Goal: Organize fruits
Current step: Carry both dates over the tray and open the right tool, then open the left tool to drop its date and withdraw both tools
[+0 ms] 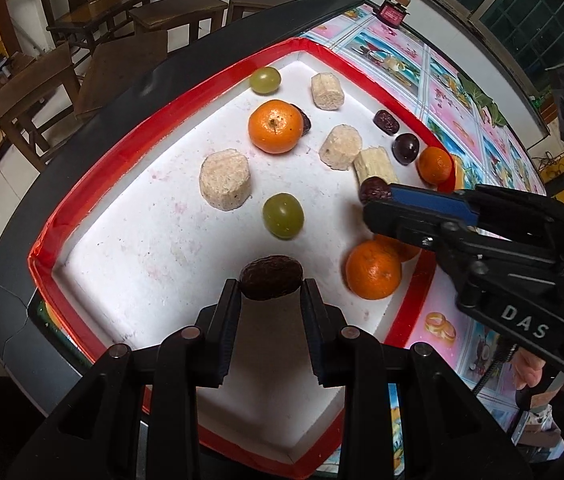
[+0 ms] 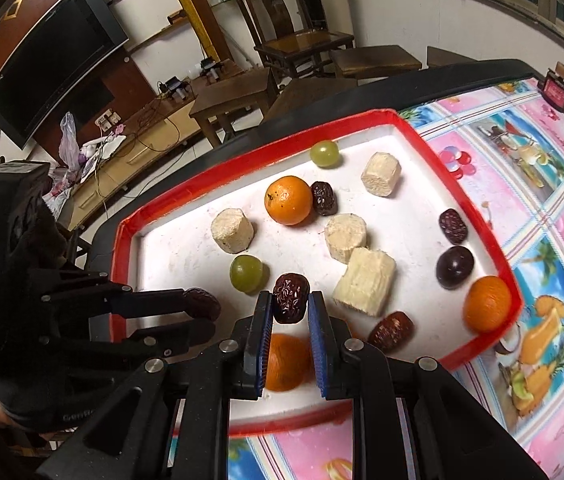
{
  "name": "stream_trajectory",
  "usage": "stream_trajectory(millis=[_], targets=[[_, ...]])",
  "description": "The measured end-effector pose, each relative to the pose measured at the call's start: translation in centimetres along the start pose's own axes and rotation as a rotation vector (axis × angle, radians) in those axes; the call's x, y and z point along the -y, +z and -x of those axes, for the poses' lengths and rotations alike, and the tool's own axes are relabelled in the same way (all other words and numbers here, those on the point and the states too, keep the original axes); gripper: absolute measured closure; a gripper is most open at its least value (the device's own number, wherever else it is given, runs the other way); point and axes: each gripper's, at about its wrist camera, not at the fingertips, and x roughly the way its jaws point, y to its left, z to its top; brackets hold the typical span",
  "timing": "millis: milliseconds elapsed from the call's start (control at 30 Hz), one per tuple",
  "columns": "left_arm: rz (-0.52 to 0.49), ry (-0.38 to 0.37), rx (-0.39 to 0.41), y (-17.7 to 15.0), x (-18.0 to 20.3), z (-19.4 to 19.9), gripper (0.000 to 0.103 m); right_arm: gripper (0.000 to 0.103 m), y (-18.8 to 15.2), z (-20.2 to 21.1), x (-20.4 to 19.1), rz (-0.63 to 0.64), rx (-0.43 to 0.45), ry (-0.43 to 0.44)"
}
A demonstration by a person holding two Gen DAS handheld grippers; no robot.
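A white foam tray with a red rim point(image 1: 94, 184) point(image 2: 461, 168) holds oranges, green grapes, pale cane pieces and dark dates. My left gripper point(image 1: 271, 286) is shut on a wrinkled dark date point(image 1: 271, 282) just above the tray's near side; in the right wrist view the left gripper point(image 2: 206, 314) is at the left. My right gripper point(image 2: 290, 304) is shut on another date point(image 2: 290, 298), above an orange point(image 2: 285, 362). In the left wrist view the right gripper point(image 1: 379, 200) reaches in from the right, beside a cane piece point(image 1: 375, 166).
Loose in the tray lie a big orange point(image 1: 276, 126), a green grape point(image 1: 283, 215), a round cane piece point(image 1: 225, 180), a dark grape point(image 2: 454, 266) and a date point(image 2: 391, 332). A patterned tablecloth point(image 2: 521, 208) lies right of the tray, with a small red bottle point(image 2: 557, 86) at its far corner. Wooden chairs stand beyond.
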Motion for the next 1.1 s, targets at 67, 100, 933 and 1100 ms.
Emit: stream_trajectory(millis=[67, 100, 933, 1100], targets=[[0.003, 0.008, 0.000, 0.1, -0.2, -0.2, 0.074, 0.085, 0.2, -0.7, 0.1, 0.001, -0.010, -0.004], [0.004, 0.011, 0.001, 0.1, -0.3, -0.3, 0.074, 0.085, 0.2, -1.1, 0.1, -0.001, -0.017, -0.005], [0.013, 0.067, 0.097, -0.5, -0.4, 1.9, 0.038, 0.026, -4.2, 5.6, 0.4, -0.043, 0.117, -0.052], [-0.038, 0.156, 0.129, -1.4, 0.9, 3.1, 0.025, 0.019, -6.9, 7.5, 1.4, -0.141, 0.135, -0.065]])
